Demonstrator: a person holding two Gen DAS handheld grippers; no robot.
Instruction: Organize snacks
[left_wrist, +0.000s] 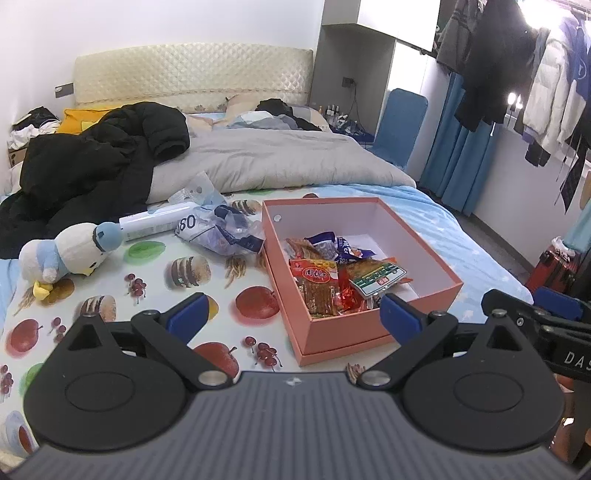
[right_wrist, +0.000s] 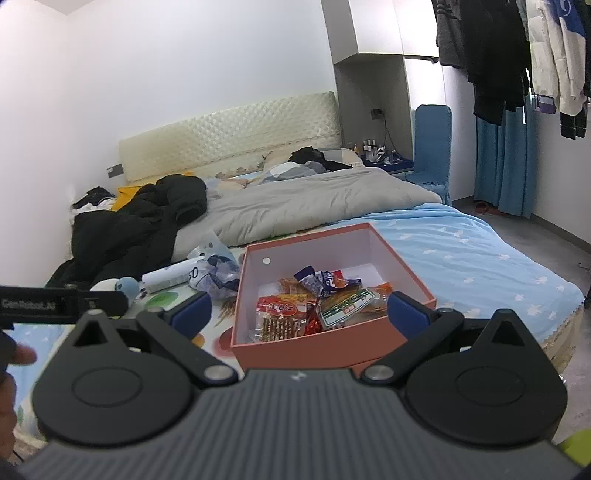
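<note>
Your left gripper and right gripper both gape wide with nothing held, just short of the box. The snacks lie inside the box, on the bed.

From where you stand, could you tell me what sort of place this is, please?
Almost certainly a lived-in bedroom: a bed with a quilted headboard and a grey duvet, with coats hanging on a clothes rail beside it. The snacks sit in a pink box on the bed.

Suitcase (red) cut off rightward
</note>
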